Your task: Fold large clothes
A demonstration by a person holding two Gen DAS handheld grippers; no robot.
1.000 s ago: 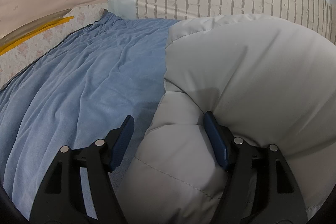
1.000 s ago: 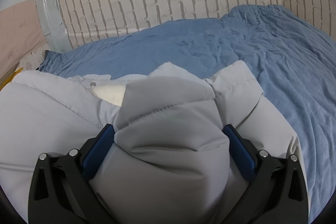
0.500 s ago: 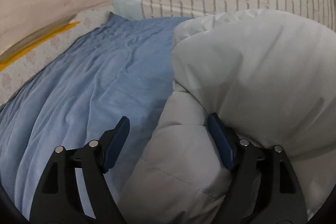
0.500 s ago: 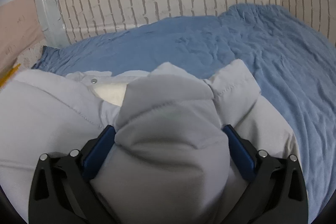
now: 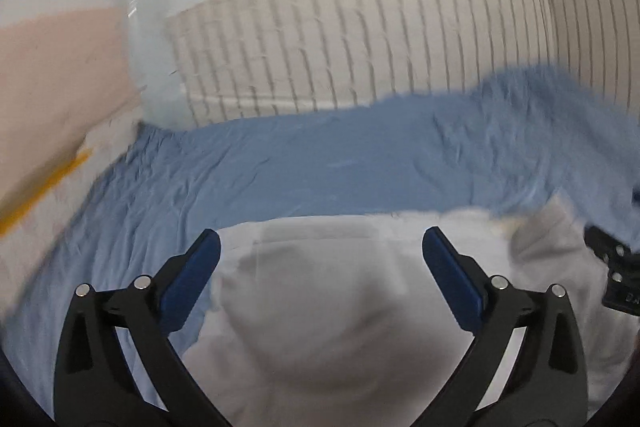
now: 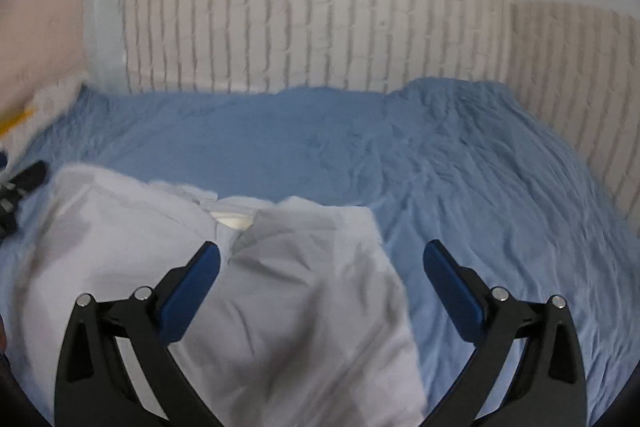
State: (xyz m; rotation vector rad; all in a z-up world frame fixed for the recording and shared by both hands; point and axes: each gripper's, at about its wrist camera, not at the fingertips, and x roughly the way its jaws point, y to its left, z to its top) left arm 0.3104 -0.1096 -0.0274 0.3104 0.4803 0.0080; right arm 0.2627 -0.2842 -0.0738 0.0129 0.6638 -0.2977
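Left wrist view: the left tool hangs with its blue-padded fingers spread wide and nothing pinched between them. Below and just past them lies the pale grey padded jacket, a bulky quilted garment resting on the wrinkled blue bed sheet. Its far edge runs roughly straight across the bed, and a rounded fold bulges between the fingers. At the right edge of the frame, part of the other black tool body shows beside the jacket. A cream brick-pattern wall covering stands behind the bed. The picture is blurred by motion.

Right wrist view: the right tool is likewise released, its fingers wide apart and empty. The jacket lies under it and to its left, doubled on itself, with a cream lining patch peeping at the collar; bare sheet stretches to the right.

Judging by how it lies, at least one fold looks laid down and let go. The bundle still looks loose and puffy, so probably pressing flat, squaring the edges and perhaps another fold remain.
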